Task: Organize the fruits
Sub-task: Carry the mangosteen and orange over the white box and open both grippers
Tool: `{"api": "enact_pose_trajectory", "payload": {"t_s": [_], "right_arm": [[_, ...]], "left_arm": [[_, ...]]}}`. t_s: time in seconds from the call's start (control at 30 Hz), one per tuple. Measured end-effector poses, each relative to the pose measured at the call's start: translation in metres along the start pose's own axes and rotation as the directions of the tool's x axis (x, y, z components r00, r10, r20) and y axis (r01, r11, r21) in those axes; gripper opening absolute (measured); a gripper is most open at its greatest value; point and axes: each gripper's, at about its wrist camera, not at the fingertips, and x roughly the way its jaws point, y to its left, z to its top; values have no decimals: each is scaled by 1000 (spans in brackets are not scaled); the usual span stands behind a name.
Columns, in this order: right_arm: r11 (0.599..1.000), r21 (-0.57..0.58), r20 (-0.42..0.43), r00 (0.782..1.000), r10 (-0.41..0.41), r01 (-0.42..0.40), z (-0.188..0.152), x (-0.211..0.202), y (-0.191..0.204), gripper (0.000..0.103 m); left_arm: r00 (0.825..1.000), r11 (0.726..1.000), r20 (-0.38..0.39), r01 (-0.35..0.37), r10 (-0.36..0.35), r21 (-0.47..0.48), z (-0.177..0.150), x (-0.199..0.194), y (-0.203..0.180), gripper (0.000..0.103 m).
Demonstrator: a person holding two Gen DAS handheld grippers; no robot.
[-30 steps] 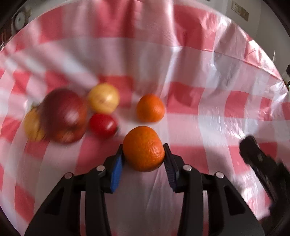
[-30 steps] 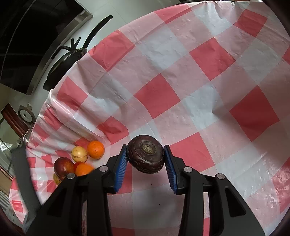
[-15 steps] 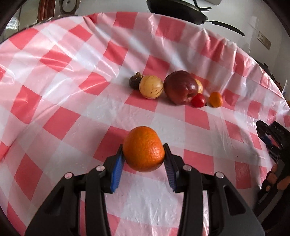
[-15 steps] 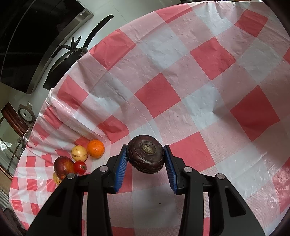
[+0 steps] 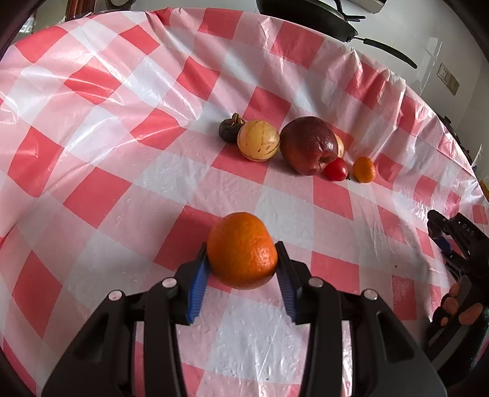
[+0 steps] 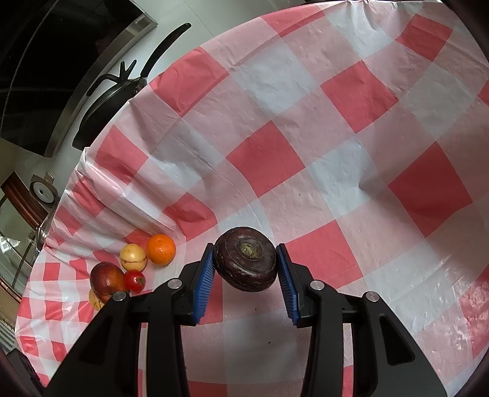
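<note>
My left gripper [image 5: 242, 263] is shut on an orange [image 5: 242, 250], held above the checked cloth. Beyond it lies a cluster of fruit: a dark mangosteen [image 5: 229, 129], a yellow striped melon [image 5: 258, 140], a big dark-red apple [image 5: 308, 145], a small red tomato [image 5: 336, 169] and a small orange [image 5: 363, 169]. My right gripper [image 6: 246, 266] is shut on a dark purple mangosteen [image 6: 246, 262]. In the right wrist view the cluster sits far left: the orange [image 6: 160, 249], yellow fruit [image 6: 133, 257], apple [image 6: 105, 277] and tomato [image 6: 134, 281].
A red-and-white checked plastic cloth [image 5: 122, 183] covers the table and drops off at its far edge. A black frying pan [image 5: 308, 15] stands past that edge. At the right rim of the left wrist view are the other gripper [image 5: 458, 241] and the person's fingers [image 5: 458, 308].
The left gripper swung with its orange away from close over the fruit cluster; the cluster now lies farther off. The right gripper and its mangosteen stayed still.
</note>
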Motion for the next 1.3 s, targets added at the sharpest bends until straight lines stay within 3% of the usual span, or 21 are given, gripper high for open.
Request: {"api": "enact_pose_trajectory", "payload": {"t_s": [0.2,0.4,0.6,0.8,0.93,1.03,1.13,1.3], "right_arm": [[1000,-2,-22,1000,-12,12,0,4,1,40],[998,-57,-115,993,-27,20,-18,-2,17,40],[993,-64,-144,985,93,-104,-71,-40,43,40],[988,-91,-129,985,116,-128,-106,-72,58,40],[980,-147,-82,989,120,-131,-118,-89,67,40],[974,-167,-107,985,136,-153,-126,-93,73,40],[965,-179,-155,974,167,-194,-139,-97,82,40],[947,-106,-285,922,262,-302,-174,-106,97,40]], "left_arm": [[1000,1000,1,9,-9,-13,1,0,2,42],[1000,998,-19,23,-24,-63,-8,-13,16,42],[1000,993,-2,14,-15,-118,-40,-48,51,42],[997,981,76,48,-34,-188,-61,-77,89,42],[989,983,137,75,-52,-170,-67,-89,96,42],[986,981,150,96,-70,-170,-68,-93,96,42],[986,982,149,103,-79,-159,-72,-98,96,42],[983,978,158,119,-92,-171,-94,-121,108,42]]}}
